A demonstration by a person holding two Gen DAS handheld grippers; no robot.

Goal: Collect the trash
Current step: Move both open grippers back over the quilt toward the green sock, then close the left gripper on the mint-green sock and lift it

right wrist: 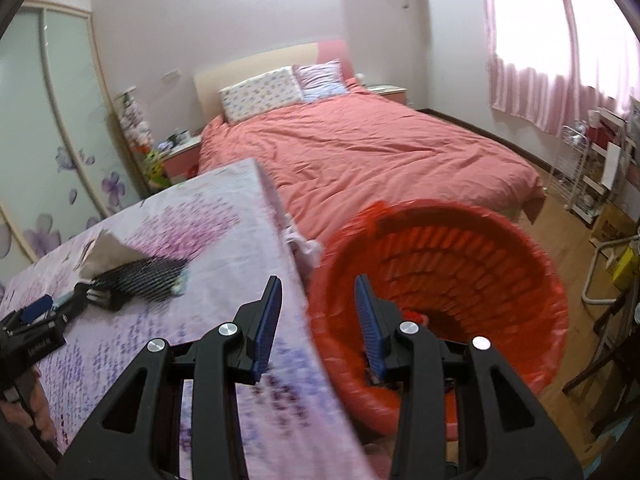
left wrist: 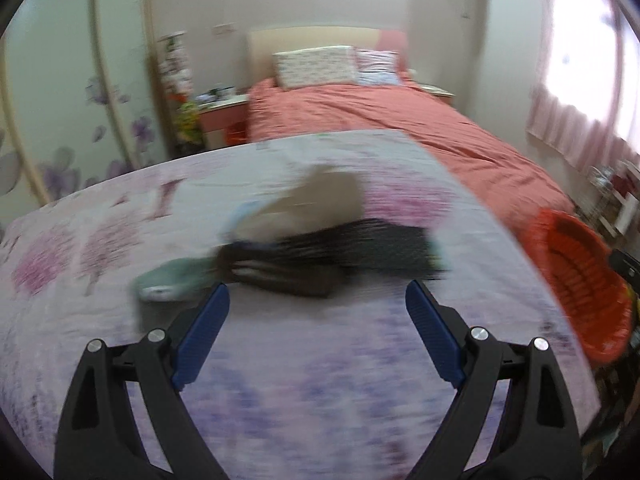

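A table under a lilac flowered cloth carries a black bristle brush, a crumpled beige paper behind it and a pale teal item at its left end; all are blurred. My left gripper stands wide open just short of the brush, nothing between its fingers. In the right wrist view the brush and paper lie to the left. My right gripper hangs partly open and empty over the table edge and the rim of a red basket. Something red lies at the basket's bottom.
The red basket sits off the table's right edge. Beyond is a bed with a salmon cover and pillows, a nightstand and a sliding wardrobe. A white rack and wooden floor are to the right.
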